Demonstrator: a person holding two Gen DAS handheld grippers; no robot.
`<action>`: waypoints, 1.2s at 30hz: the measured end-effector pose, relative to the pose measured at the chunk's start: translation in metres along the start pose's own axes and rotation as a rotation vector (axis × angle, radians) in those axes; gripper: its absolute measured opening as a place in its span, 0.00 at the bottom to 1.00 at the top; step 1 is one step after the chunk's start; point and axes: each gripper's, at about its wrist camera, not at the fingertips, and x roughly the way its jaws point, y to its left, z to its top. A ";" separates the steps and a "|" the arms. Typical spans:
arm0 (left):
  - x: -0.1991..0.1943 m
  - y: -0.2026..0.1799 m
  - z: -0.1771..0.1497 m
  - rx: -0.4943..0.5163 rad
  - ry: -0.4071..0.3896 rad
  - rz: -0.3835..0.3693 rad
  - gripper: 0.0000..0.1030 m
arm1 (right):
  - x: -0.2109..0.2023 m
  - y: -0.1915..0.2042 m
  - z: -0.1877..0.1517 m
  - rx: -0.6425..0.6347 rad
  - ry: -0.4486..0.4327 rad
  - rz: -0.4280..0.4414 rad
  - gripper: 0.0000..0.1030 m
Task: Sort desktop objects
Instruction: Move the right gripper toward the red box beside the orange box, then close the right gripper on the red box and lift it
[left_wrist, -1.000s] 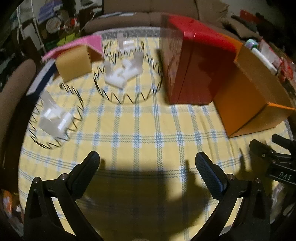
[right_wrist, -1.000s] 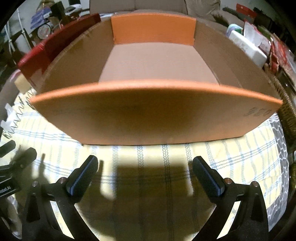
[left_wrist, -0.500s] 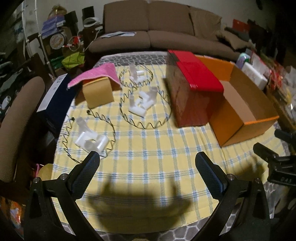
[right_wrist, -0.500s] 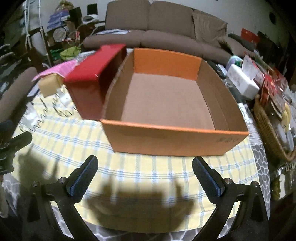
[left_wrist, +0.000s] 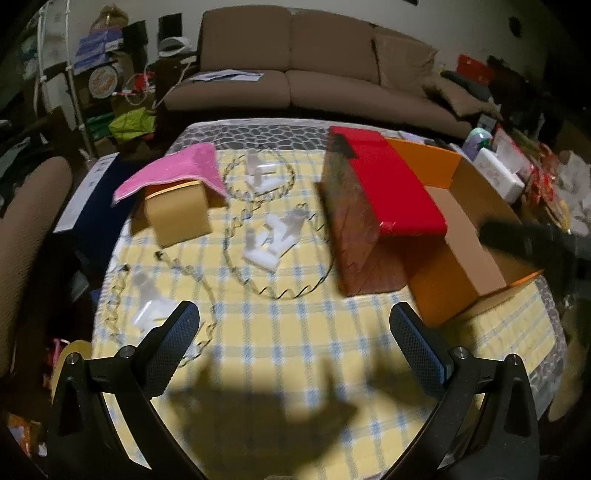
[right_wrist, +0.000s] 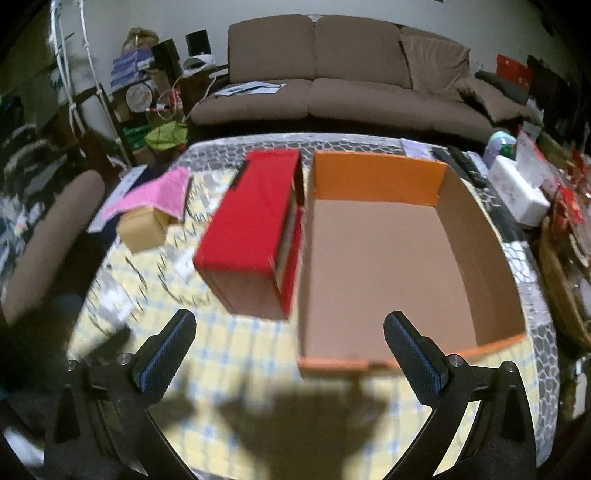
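Note:
On the yellow checked tablecloth (left_wrist: 280, 332) stand a red box (left_wrist: 373, 206), an open empty orange box (left_wrist: 465, 236) to its right, and a small tan box (left_wrist: 177, 214) under a pink cloth (left_wrist: 173, 173). Three wire coil rings hold white plastic pieces (left_wrist: 273, 240). My left gripper (left_wrist: 295, 347) is open and empty, high above the near table edge. My right gripper (right_wrist: 290, 354) is open and empty, above the near edge, facing the orange box (right_wrist: 388, 258) and red box (right_wrist: 255, 229); one of its fingers shows blurred in the left wrist view (left_wrist: 517, 236).
A brown sofa (left_wrist: 314, 77) stands behind the table. A brown chair (left_wrist: 26, 236) is at the left. A white box (right_wrist: 517, 188) and clutter crowd the right side. A dark blue box (left_wrist: 88, 195) lies at the table's left edge.
Both grippers have pulled back and risen well above the table, so the whole tabletop and sofa now show. Both stayed open and empty. Nothing on the table moved.

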 end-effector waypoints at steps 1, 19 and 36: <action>0.004 -0.003 0.003 -0.005 0.000 -0.023 1.00 | 0.005 0.001 0.013 0.010 0.008 0.016 1.00; 0.048 -0.032 0.030 -0.053 -0.003 -0.131 1.00 | 0.119 0.010 0.139 0.012 0.292 -0.001 1.00; 0.066 -0.026 0.032 -0.093 0.037 -0.151 1.00 | 0.173 0.021 0.141 0.004 0.425 -0.027 0.79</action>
